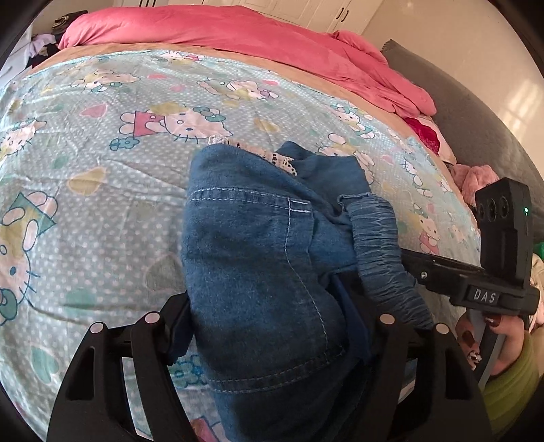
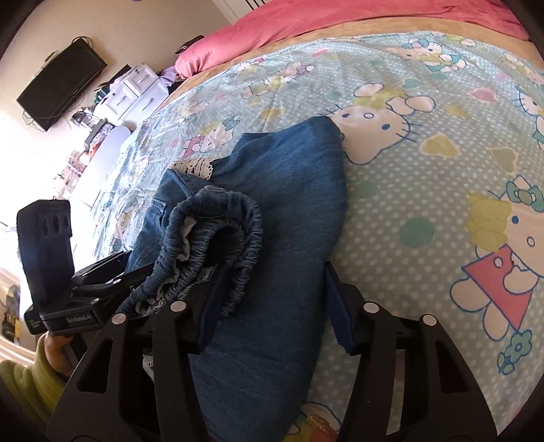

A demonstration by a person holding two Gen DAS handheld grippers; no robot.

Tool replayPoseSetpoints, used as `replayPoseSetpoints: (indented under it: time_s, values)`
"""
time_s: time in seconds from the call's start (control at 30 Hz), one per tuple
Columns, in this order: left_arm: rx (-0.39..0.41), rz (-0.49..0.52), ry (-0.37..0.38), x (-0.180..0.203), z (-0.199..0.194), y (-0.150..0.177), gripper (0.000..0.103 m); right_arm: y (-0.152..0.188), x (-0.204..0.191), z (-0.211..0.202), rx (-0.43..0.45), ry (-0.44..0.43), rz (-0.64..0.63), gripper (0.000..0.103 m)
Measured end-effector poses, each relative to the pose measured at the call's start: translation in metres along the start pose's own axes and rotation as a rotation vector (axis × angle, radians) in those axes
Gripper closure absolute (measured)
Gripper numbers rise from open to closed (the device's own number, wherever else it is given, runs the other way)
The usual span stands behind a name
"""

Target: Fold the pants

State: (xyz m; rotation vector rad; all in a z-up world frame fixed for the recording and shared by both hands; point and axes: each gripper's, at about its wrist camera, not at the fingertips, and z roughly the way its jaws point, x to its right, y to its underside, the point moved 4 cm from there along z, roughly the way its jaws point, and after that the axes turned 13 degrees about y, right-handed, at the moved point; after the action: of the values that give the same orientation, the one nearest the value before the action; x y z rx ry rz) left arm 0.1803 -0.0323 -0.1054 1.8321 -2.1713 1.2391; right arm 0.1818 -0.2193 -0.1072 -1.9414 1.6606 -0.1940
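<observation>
Blue denim pants [image 1: 255, 238] [image 2: 289, 187] lie bunched on a cartoon-cat bedsheet [image 1: 102, 153] [image 2: 425, 204], with the elastic waistband [image 1: 374, 238] [image 2: 217, 231] rolled on top and a white lace trim [image 1: 282, 158] at the far end. My left gripper [image 1: 268, 306] straddles the denim, and cloth fills the gap between its fingers without looking squeezed. My right gripper [image 2: 272, 282] straddles the other side just past the waistband. The cloth between its pads lies flat. Each gripper shows in the other's view: the right [image 1: 442, 272], the left [image 2: 102, 272].
A pink duvet [image 1: 221, 30] [image 2: 340, 17] is heaped along the far side of the bed. A grey cushion [image 1: 476, 119] lies beyond it. A wall TV [image 2: 61, 81] and white drawers [image 2: 136, 91] stand past the bed. A hand in a green sleeve [image 1: 510, 374] holds the right gripper.
</observation>
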Motion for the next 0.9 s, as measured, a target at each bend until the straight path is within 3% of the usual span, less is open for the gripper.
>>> replayPoseSetpoints:
  time_s: [0.13, 0.2, 0.27, 0.37, 0.9]
  values:
    - [0.017, 0.013, -0.015, 0.003, -0.001, -0.001, 0.047, 0.001, -0.011, -0.003, 0.034, -0.010, -0.071, 0.076]
    - [0.028, 0.024, -0.020, 0.006, -0.002, -0.003, 0.054, 0.000, -0.017, -0.007, 0.054, -0.016, -0.097, 0.089]
    - [0.040, 0.041, -0.022, 0.010, -0.006, -0.003, 0.061, -0.001, -0.025, -0.013, 0.089, 0.000, -0.130, 0.091]
    - [0.058, 0.050, -0.009, 0.015, -0.013, -0.005, 0.064, -0.004, -0.032, -0.022, 0.123, 0.006, -0.147, 0.092]
    - [0.139, 0.087, -0.012, 0.024, -0.026, -0.046, 0.066, -0.053, -0.048, -0.033, 0.226, 0.043, -0.209, 0.092]
